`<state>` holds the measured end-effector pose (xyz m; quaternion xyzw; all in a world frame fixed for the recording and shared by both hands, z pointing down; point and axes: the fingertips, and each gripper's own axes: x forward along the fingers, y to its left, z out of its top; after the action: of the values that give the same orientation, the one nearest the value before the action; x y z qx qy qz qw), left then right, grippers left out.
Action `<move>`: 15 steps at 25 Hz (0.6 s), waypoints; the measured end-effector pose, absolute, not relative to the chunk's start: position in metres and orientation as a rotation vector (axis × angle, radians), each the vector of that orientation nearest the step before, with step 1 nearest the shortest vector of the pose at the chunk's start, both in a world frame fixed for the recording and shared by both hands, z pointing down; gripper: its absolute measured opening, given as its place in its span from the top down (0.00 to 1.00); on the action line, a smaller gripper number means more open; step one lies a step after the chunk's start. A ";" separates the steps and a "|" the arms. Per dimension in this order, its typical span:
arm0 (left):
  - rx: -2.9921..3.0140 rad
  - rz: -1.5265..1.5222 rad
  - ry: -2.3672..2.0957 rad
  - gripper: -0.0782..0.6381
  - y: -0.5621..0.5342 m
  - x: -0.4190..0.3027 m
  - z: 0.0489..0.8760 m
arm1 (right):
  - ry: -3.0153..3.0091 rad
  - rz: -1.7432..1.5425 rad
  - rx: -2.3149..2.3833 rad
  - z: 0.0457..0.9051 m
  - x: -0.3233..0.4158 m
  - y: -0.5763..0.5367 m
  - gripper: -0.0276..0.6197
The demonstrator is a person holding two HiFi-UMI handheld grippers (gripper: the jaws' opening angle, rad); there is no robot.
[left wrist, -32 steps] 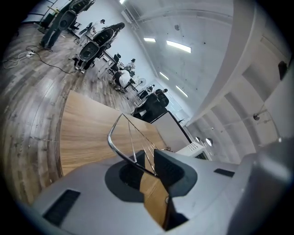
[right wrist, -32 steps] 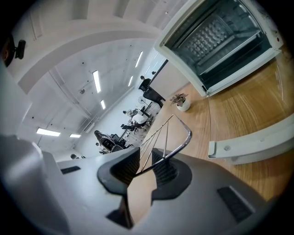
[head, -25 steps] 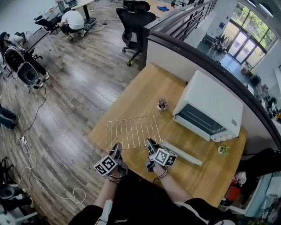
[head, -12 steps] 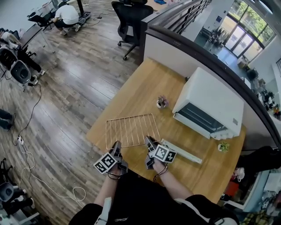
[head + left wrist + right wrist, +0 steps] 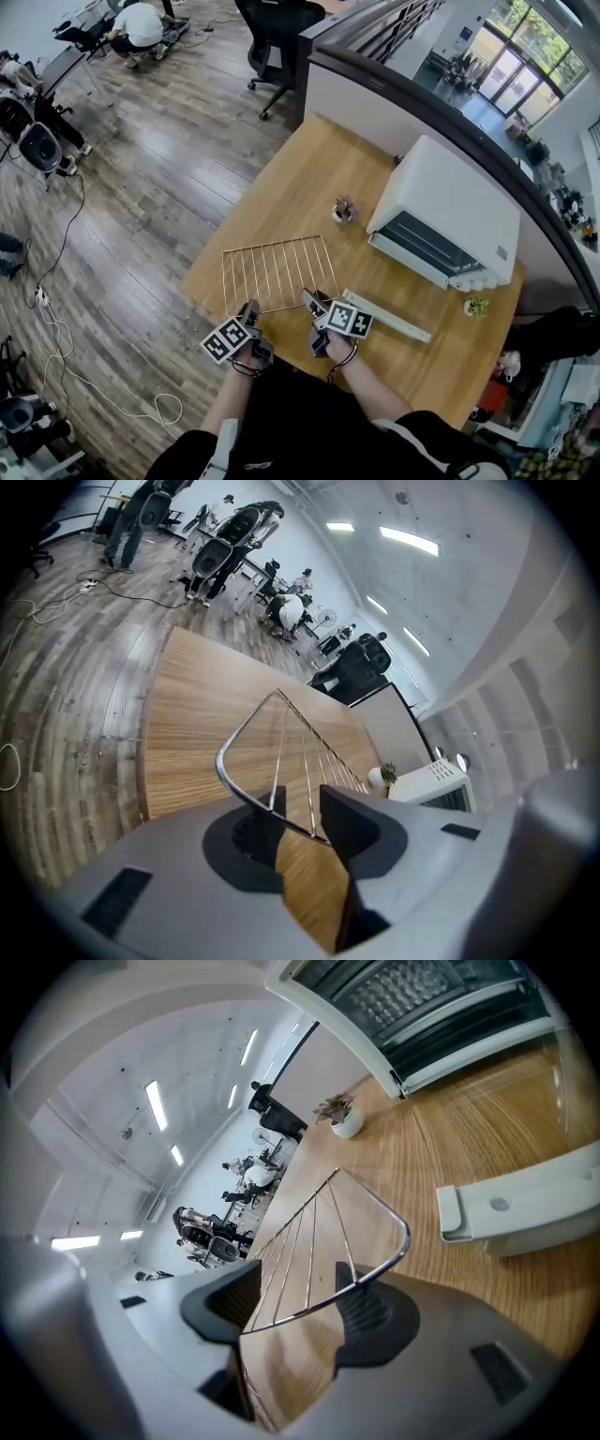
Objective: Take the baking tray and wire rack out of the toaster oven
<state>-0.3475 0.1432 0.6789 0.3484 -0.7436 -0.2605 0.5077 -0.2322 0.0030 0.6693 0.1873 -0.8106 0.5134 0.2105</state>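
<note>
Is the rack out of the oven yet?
Out: the rack lies on the table, fully outside the oven.

The wire rack (image 5: 277, 272) sits lower over the table (image 5: 291, 197), both grippers having sunk. Jaws of the left gripper (image 5: 249, 307) and right gripper (image 5: 308, 298) have just been opening around its near rim, the right wider.

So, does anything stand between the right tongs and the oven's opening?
Only the lowered door of the oven, with its white handle, lies between. The right tongs have just been opening, the wire rack's rim between their jaws.
</note>
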 end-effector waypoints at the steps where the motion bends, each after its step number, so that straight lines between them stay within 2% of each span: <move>1: 0.837 -0.618 -1.786 0.74 0.143 -0.345 0.681 | -2.250 1.427 0.508 0.670 -0.232 0.004 0.55; 5: 0.818 -0.592 -1.770 0.70 0.147 -0.339 0.687 | -2.223 1.417 0.474 0.674 -0.230 0.009 0.45; 15: 0.717 -0.572 -1.724 0.65 0.162 -0.326 0.700 | -2.076 1.432 0.461 0.688 -0.214 0.031 0.43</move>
<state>-0.3264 0.1624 0.7000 0.3043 -0.7313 -0.2428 0.5600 -0.2137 0.0311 0.6879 0.1722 -0.7762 0.5353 0.2851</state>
